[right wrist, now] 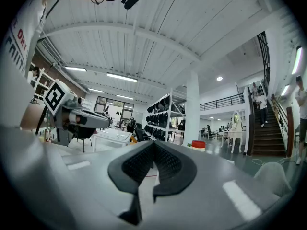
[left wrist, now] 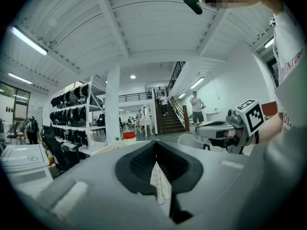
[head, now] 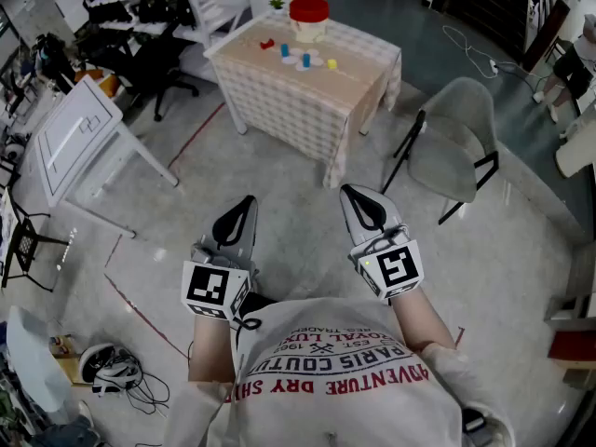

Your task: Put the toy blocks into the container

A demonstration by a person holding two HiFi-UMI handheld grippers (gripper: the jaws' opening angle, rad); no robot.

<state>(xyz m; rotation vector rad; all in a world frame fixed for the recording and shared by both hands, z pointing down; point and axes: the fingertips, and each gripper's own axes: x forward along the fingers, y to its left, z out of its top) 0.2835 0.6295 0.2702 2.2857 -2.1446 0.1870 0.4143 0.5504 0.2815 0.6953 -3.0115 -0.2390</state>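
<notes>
Far ahead, a table (head: 346, 89) with a checked cloth carries a pale container with a red lid (head: 308, 19). Beside it lie small toy blocks: a red one (head: 267, 44), a blue one (head: 285, 50) and a yellow one (head: 331, 63). Both grippers are held close to the person's chest, well short of the table. My left gripper (head: 240, 214) is shut with nothing in it, its tips meeting (left wrist: 154, 145). My right gripper (head: 361, 205) is likewise shut and empty (right wrist: 153, 147). The red lid (left wrist: 128, 136) shows small beyond the left jaws, and the same red lid (right wrist: 198, 144) beyond the right jaws.
A grey folding chair (head: 456, 147) stands right of the table. A white tilted board on legs (head: 74, 128) is at the left, with a black office chair (head: 154, 63) and shelves behind it. Cables and gear (head: 112, 371) lie on the floor at lower left.
</notes>
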